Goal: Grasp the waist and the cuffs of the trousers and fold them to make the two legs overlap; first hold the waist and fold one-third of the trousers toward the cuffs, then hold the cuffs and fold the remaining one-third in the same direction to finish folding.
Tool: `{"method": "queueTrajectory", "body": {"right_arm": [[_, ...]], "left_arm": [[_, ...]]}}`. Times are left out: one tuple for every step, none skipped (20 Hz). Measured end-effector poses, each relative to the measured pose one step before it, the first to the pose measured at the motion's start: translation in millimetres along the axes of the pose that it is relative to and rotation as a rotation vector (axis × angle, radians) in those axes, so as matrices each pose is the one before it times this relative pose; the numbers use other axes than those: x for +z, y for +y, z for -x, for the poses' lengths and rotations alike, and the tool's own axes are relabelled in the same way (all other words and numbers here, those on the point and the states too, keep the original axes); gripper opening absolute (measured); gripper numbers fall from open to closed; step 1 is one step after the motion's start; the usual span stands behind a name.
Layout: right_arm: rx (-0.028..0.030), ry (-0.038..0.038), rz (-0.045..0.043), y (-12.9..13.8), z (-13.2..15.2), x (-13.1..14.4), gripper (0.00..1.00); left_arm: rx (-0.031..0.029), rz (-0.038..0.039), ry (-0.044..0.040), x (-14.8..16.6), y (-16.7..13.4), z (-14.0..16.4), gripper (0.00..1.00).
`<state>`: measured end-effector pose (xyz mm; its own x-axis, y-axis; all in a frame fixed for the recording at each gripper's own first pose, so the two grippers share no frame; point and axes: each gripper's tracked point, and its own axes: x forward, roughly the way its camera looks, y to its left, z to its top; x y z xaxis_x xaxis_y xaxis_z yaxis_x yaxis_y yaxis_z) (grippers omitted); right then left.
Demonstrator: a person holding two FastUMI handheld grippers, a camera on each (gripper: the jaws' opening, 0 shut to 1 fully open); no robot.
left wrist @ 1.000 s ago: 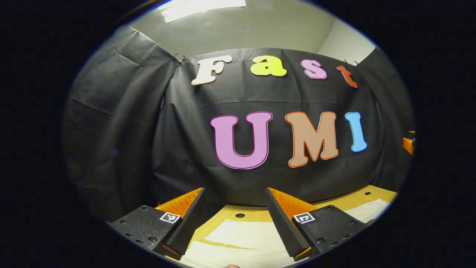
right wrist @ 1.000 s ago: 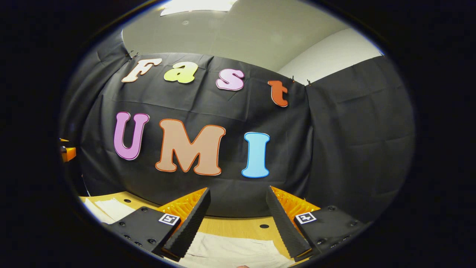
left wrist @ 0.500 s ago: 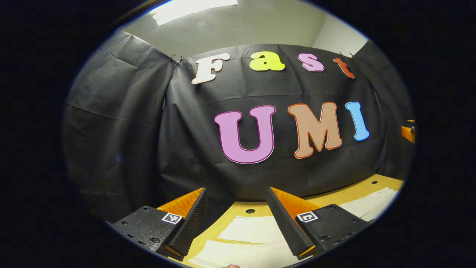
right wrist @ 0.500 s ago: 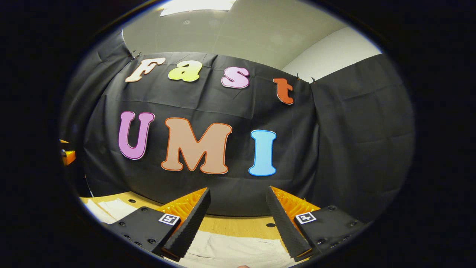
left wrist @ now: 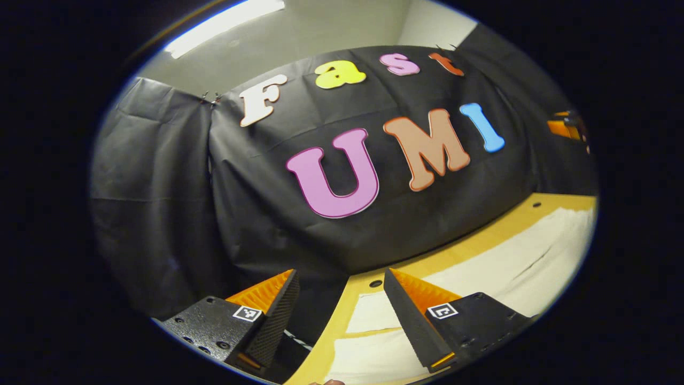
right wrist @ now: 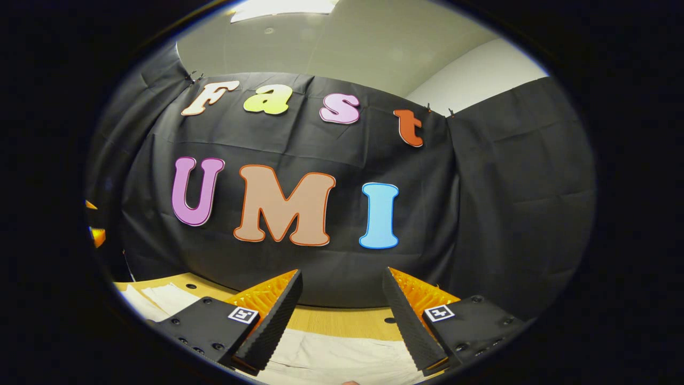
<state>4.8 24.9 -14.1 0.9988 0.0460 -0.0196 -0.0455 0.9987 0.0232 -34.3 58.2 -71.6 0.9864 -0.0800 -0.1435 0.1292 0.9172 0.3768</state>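
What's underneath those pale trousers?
The trousers lie on a wooden table with small holes. The wood shows around the cloth; what lies beneath the cloth itself is covered.

Trousers (left wrist: 513, 256) flat on table (left wrist: 483, 237), booth wall behind.

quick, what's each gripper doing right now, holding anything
Left gripper: open, holding nothing, above the cream cloth trousers on the wooden table.
Right gripper: open, holding nothing, above the trousers.

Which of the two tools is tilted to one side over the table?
The left tool: its view shows the table and trousers slanting steeply, while the right tool sees them level.
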Motion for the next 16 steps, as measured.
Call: {"method": "queueTrajectory", "body": {"right_arm": [[-0.00268,0.0031,-0.00333,-0.68,-0.21,-2.77,0.97],[-0.00213,0.00173,-0.00177,-0.93,-0.22,-0.9,0.97],[-0.00196,0.00231,0.00101,-1.44,1.09,-1.37,0.97],[-0.00217,0.00148,0.00232,-1.34,0.25,-0.98,0.97],[-0.00265,0.00198,0.00293,-2.15,0.56,-1.72,0.97],[-0.00265,0.00186,0.00151,-1.17,0.18,-1.43,0.97],[-0.00263,0.00273,0.00006,-1.96,0.83,-2.16,0.97],[-0.00332,0.00204,-0.00168,-1.5,0.11,-0.25,0.97],[-0.00323,0.00239,-0.00218,-1.11,0.41,-1.62,0.97],[-0.00349,0.00234,-0.00246,-1.93,0.42,-0.4,0.97],[-0.00342,0.0026,-0.00132,-1.4,0.24,-2.14,0.97],[-0.0033,0.00223,0.00043,-1.91,0.63,-1.45,0.97],[-0.00361,0.00083,0.00144,-2.0,0.88,-0.81,0.97],[-0.0037,0.00271,0.00118,-1.46,1.04,-1.92,0.97],[-0.00248,0.00329,-0.0007,-0.99,0.76,-1.97,0.97],[-0.00361,0.00406,-0.00061,-1.68,0.78,-1.99,0.97]], "left_arm": [[-0.02374,-0.02885,0.02334,-9.74,-2.57,-0.41,0.96],[-0.02444,-0.03007,0.02026,-8.89,-2.81,0.38,0.96],[-0.02513,-0.03483,0.02339,-10.45,-4.88,0.34,0.96],[-0.02403,-0.0427,0.02417,-11.28,-4.75,0.31,0.96],[-0.02597,-0.04732,0.01945,-10.1,-3.21,0.23,0.96],[-0.02576,-0.04882,0.01476,-8.48,-5.19,-0.98,0.96],[-0.02957,-0.04707,0.01732,-8.56,-7.07,-0.25,0.96],[-0.03544,-0.04056,0.01372,-8.03,-9.04,0.67,0.96],[-0.03462,-0.03716,0.01594,-11.87,-10.53,0.19,0.96],[-0.03658,-0.04231,0.01447,-8.43,-10.12,0.23,0.96],[-0.03679,-0.04951,0.00855,-5.82,-9.64,0.58,0.96],[-0.03561,-0.04848,0.01429,-7.37,-9.24,-0.42,0.96],[-0.03566,-0.04038,0.02052,-10.82,-8.1,-1.64,0.96],[-0.03402,-0.02863,0.01577,-7.83,-9.14,-1.18,0.96],[-0.03227,-0.01962,0.01719,-9.15,-8.75,-0.87,0.96],[-0.02923,-0.01604,0.02022,-8.53,-8.36,0.02,1.0]]}}
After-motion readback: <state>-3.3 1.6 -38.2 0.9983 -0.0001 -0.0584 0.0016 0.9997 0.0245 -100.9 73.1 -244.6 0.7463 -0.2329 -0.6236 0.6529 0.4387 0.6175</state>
